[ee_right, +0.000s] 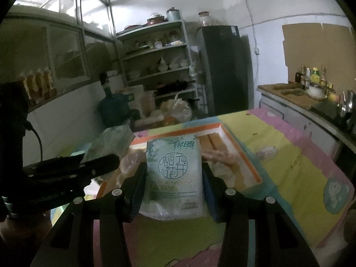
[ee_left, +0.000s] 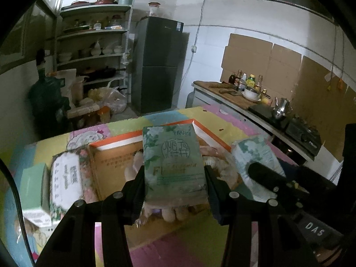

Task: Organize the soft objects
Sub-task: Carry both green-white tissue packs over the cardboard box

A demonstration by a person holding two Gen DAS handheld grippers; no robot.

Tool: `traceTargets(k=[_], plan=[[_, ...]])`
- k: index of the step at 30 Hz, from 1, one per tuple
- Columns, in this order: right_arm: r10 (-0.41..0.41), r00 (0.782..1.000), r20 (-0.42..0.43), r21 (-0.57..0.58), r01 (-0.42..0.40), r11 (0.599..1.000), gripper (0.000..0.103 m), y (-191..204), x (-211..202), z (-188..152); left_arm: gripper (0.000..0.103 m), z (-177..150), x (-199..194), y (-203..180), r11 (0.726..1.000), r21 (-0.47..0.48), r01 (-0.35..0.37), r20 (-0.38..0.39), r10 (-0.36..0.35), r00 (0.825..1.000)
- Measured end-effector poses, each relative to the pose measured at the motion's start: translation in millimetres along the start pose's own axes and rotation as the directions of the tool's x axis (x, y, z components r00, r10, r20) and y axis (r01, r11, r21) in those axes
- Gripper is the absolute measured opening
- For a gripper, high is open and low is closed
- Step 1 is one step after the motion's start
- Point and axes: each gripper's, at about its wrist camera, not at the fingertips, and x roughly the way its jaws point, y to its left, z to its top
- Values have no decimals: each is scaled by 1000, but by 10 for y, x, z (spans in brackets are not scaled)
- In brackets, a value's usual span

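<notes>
My left gripper (ee_left: 174, 175) is shut on a green tissue pack (ee_left: 173, 162) and holds it above an open orange-rimmed cardboard box (ee_left: 115, 143). My right gripper (ee_right: 173, 175) is shut on a second, paler green tissue pack (ee_right: 174, 175) over the same box (ee_right: 235, 146). Plush toys (ee_right: 219, 158) lie inside the box under both packs. The right gripper with its pack also shows at the right in the left wrist view (ee_left: 255, 155). The left gripper with its pack shows at the left in the right wrist view (ee_right: 109, 142).
A floral tissue pack (ee_left: 66, 178) and a green box (ee_left: 33, 184) lie left of the cardboard box on the pastel tablecloth (ee_right: 289, 155). Behind stand a shelf rack (ee_left: 93, 44), a dark fridge (ee_left: 160, 66) and a counter with bottles and a stove (ee_left: 255, 93).
</notes>
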Motion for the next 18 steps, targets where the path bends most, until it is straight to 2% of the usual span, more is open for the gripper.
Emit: traceTargets(k=[6, 18], plan=[[-48, 999, 2, -34, 48, 998, 49, -142, 118, 147, 49, 148, 224, -51, 1000, 22, -13, -21, 13, 1000], [-88, 996, -9, -77, 87, 993, 49, -394, 432, 357, 49, 346, 672, -145, 996, 60, -61, -62, 64, 996]])
